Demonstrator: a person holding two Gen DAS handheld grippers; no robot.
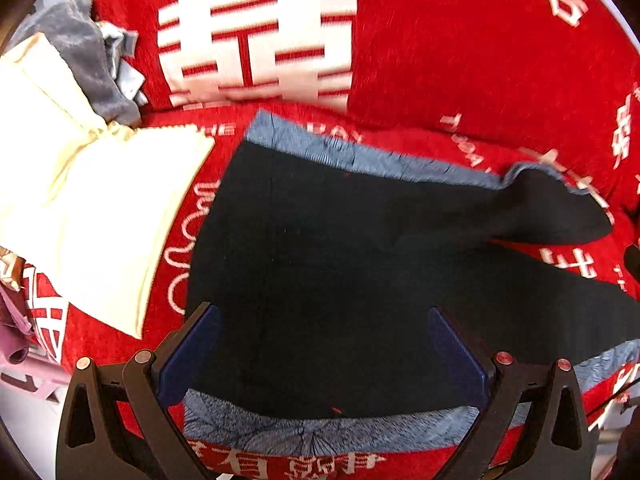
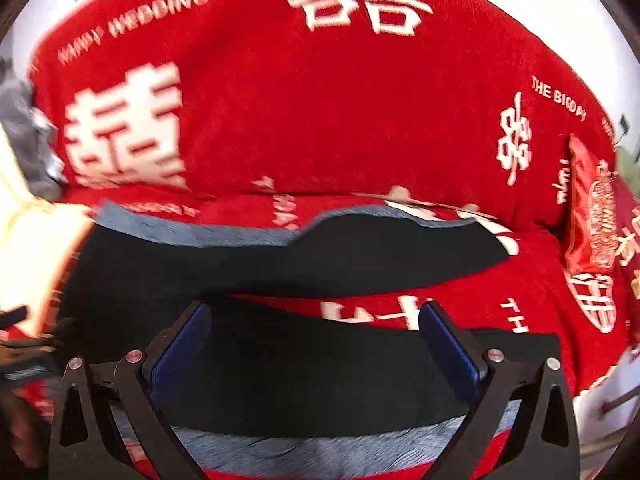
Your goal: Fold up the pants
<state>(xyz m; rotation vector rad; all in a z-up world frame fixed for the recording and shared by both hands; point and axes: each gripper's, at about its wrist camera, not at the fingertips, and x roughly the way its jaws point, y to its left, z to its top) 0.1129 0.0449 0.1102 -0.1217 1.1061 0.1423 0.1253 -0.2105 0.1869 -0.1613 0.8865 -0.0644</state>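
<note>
Black pants [image 1: 320, 260] spread on red blanket [image 1: 460, 40]; legs apart. Left gripper [image 1: 324, 344], right gripper [image 2: 316, 340] above pants, fingers spread, empty. Next: pinch one leg, fold over other.

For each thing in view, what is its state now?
Black pants: spread flat, legs apart, unfolded.
Left gripper: open above the pants, holding nothing.
Right gripper: open, holding nothing.
Cream garment: folded, beside the pants.
Grey cloth: crumpled.
</note>
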